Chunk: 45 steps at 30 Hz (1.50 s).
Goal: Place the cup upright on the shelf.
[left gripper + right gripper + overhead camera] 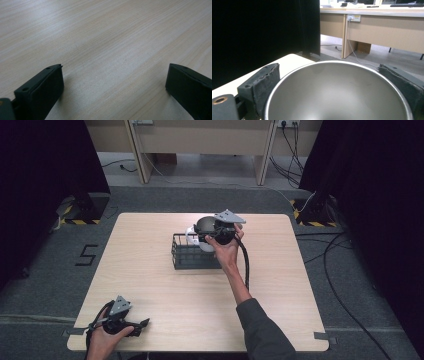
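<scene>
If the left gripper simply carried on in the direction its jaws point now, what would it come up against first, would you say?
Most likely the wooden table itself. The left gripper, jaws wide apart with nothing between them, looks down along bare tabletop in its own view. Depth is hard to judge there, but nothing else lies in that line.

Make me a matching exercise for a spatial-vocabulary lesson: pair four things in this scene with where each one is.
Things:
1. metal bowl
2. wire basket
3. left gripper
4. right gripper

Places:
A. at the table's near left corner, jaws open over bare wood
B. on the table's middle, dark and open-topped
C. between the right gripper's jaws
D. raised at the basket's far right end

Pairs: 1-C, 2-B, 3-A, 4-D
</scene>
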Available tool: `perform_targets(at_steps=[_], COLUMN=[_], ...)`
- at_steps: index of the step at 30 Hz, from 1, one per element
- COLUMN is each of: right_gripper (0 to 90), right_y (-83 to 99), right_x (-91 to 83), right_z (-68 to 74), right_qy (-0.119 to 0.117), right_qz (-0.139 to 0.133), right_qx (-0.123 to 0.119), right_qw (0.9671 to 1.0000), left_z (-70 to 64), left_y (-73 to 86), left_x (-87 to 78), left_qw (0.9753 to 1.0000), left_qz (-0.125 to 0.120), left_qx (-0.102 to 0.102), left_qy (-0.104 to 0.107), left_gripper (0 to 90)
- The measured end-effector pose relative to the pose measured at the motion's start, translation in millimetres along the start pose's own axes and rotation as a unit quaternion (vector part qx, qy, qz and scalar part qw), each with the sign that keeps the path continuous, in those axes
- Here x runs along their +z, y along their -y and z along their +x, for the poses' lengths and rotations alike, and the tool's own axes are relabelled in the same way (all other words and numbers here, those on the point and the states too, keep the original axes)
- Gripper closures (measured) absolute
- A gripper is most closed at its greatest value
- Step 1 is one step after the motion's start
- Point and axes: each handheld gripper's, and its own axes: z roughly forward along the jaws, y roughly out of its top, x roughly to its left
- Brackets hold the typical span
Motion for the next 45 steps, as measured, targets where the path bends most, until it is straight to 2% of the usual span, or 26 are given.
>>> perform_targets(at_steps=[23,28,45], right_gripper=[6.4,6.4,5.9], right_y=[23.6,31.2,38.0], right_x=[5.2,7.8,7.7], right_z=[-0.6,-1.3,-0.6], right_qy=[0.005,0.006,0.006], right_qz=[0.009,0.018,0.022], right_qx=[0.001,-0.005,-0.005], right_qw=[0.9999,0.9998,0.9997], left_z=[0.0,0.0,0.1], left_y=[0.0,0.0,0.0], left_x=[0.0,0.0,-0.1], left_qw=[1.0000,1.0000,1.0000], left_qz=[0.000,0.000,0.000], left_qx=[0.000,0.000,0.001], left_qy=[0.000,0.000,0.000], left_gripper=[0.9,0.9,0.9])
